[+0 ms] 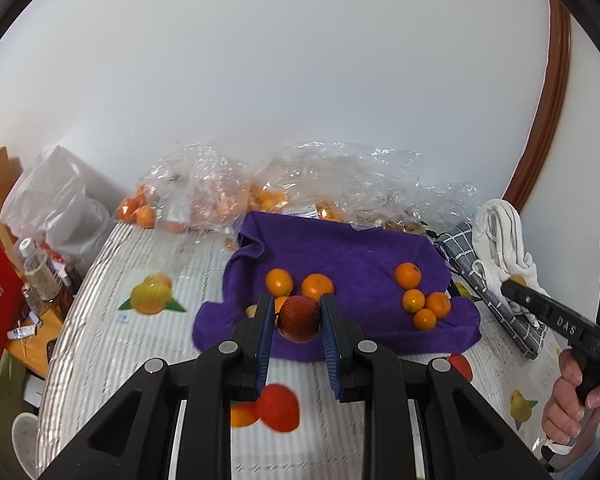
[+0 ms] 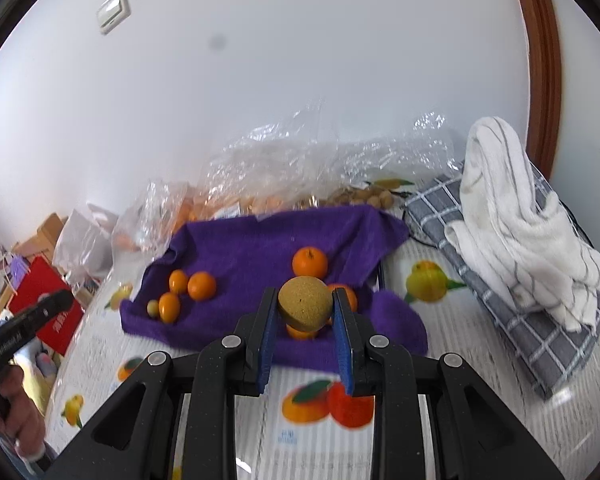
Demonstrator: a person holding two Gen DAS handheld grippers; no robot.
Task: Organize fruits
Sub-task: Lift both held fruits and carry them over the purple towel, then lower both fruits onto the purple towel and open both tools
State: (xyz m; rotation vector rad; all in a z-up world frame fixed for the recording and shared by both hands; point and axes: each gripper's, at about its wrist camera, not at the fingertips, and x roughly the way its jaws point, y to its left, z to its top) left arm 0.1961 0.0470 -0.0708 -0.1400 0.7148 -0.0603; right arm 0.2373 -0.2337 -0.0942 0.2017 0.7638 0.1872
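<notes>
Purple towel [image 1: 340, 256] on table, left tongs [image 1: 296, 314] clamping red apple [image 1: 299, 319], right tongs [image 2: 305, 307] clamping brown pear [image 2: 305, 307]

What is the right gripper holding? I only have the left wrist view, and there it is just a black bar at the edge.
Observer: The right gripper is shut on a round brown fruit, speckled, maybe a pear.
Operator: Mine has the red apple. What lies behind the white towel?
Observer: The white towel rests on a grey checked cloth that runs along the table's right side.
Operator: Anything small beside the left oranges?
Observer: One small pale green fruit sits on the purple cloth, touching an orange.
</notes>
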